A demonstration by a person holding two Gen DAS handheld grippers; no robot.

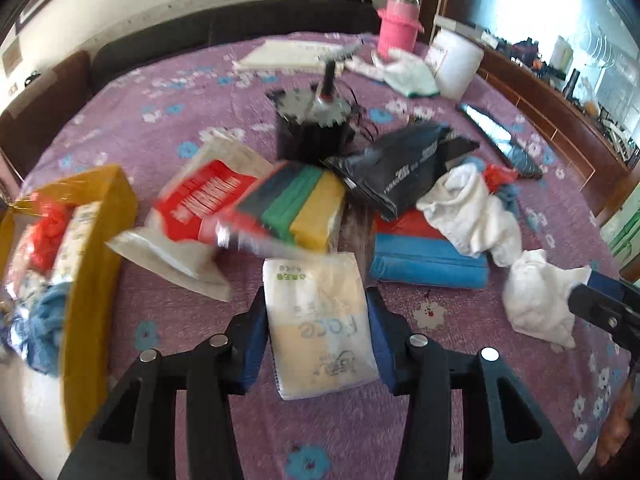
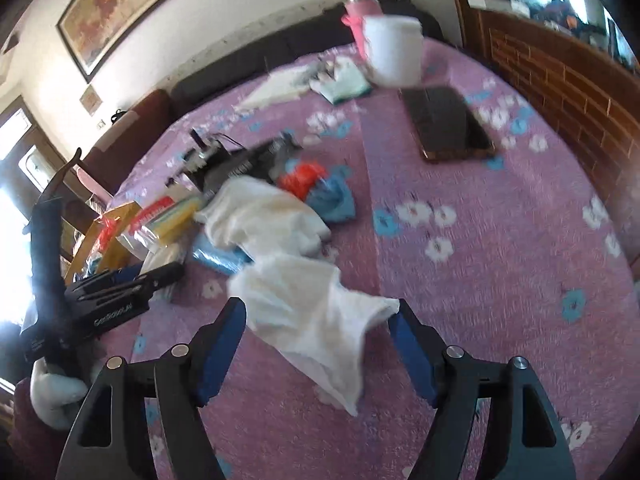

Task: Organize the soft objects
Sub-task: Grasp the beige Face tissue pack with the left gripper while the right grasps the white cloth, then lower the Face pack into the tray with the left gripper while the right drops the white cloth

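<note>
The left gripper point(image 1: 318, 334) is pinching a tissue pack point(image 1: 320, 320) lying on the purple cloth point(image 1: 500, 380), seemingly touching both pads. The right gripper point(image 2: 318, 338) is standing spread around a white towel point(image 2: 312, 320).

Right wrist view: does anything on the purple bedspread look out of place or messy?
Yes. A white towel lies crumpled and twisted between the right hand-held gripper fingers, unfolded. Behind it, another white cloth is heaped over a blue cloth and red bag.

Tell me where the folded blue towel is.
Left wrist view, right of centre: the folded blue towel lies on the purple cloth, under the crumpled white cloth.
</note>
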